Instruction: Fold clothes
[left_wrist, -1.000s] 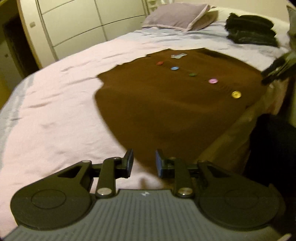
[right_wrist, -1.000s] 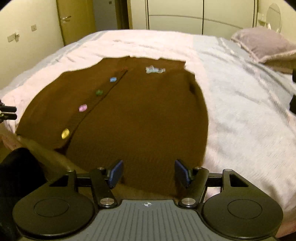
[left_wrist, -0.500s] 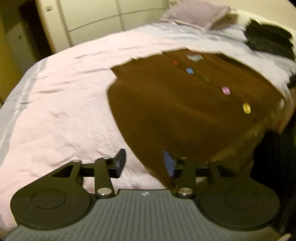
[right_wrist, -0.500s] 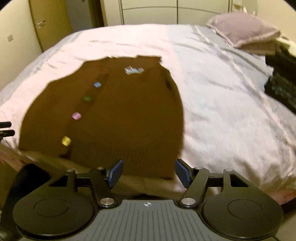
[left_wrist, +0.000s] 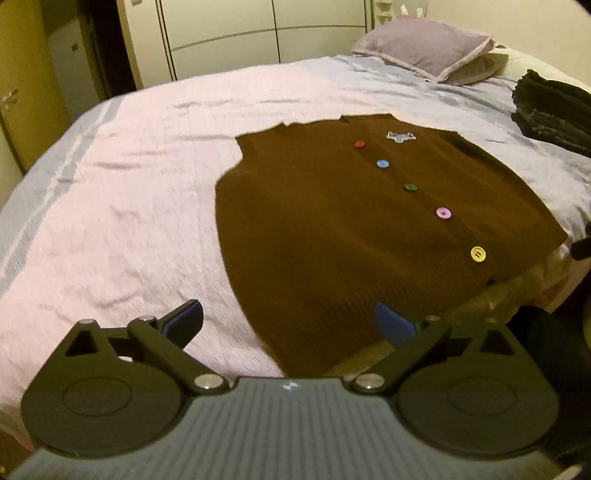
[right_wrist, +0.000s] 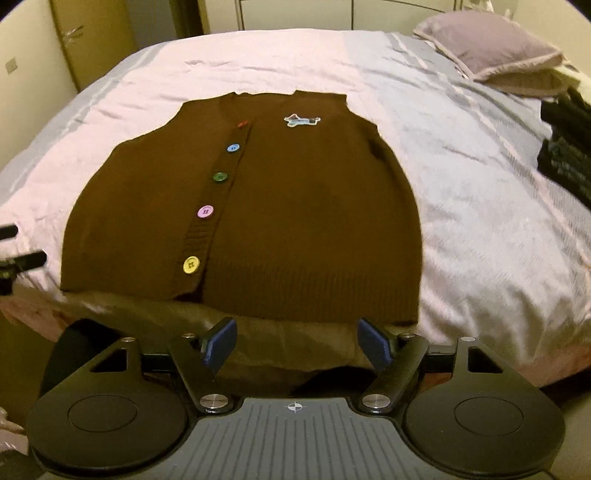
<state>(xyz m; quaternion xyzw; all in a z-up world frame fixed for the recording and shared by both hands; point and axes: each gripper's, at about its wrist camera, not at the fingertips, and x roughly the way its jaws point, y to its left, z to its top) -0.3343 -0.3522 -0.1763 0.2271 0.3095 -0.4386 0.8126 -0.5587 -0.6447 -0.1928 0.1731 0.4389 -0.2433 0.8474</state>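
A brown knit vest (left_wrist: 332, 229) lies flat on the bed, front up, with a row of coloured buttons and a small patch near the neck. Its hem sits at the bed's near edge (right_wrist: 258, 288). My left gripper (left_wrist: 288, 325) hovers over the vest's lower left corner. Its jaws are opening wide and do not touch the cloth. My right gripper (right_wrist: 297, 341) hangs just short of the hem's right half. Its jaws are opening too, with nothing between them. The left gripper's fingers (right_wrist: 22, 258) show at the left edge of the right wrist view.
The pale pink and grey bedspread (left_wrist: 129, 184) covers the whole bed. A mauve pillow (right_wrist: 495, 48) lies at the head, and a stack of folded black clothes (left_wrist: 554, 110) is beside it. White wardrobe doors (left_wrist: 258, 33) and a wooden door (right_wrist: 92, 33) stand behind.
The left jaws have spread from nearly shut to wide. The right jaws widened a little. Both grippers have drawn back and up from the hem, so more of the vest shows.
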